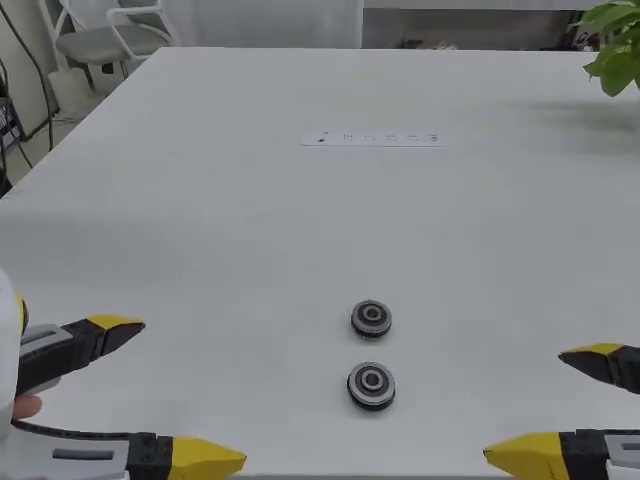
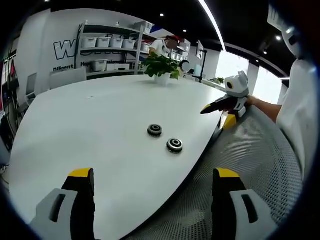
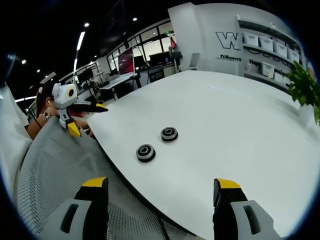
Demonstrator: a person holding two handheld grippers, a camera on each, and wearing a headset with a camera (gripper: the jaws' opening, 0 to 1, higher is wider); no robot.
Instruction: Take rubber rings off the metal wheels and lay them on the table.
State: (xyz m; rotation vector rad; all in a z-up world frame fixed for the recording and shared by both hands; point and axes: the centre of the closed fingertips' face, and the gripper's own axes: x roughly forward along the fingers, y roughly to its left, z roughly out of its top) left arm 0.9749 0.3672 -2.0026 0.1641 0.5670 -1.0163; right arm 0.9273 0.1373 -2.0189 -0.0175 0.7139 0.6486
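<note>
Black rubber rings (image 1: 350,387) on 2 round metal wheels, nearer wheel (image 1: 371,386), farther wheel (image 1: 371,319), close but apart, mid white table (image 1: 300,220), we hold left gripper (image 1: 180,392) & right gripper (image 1: 532,406) either side, both jaws wide, empty.

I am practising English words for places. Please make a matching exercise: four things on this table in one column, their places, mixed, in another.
Things:
1 near wheel
2 far wheel
3 plant
4 printed strip

Places:
a far right end of the table
b mid-table, beyond both wheels
c nearest the table's front edge
d just behind the other wheel

Pairs: 1-c, 2-d, 3-a, 4-b.
</note>
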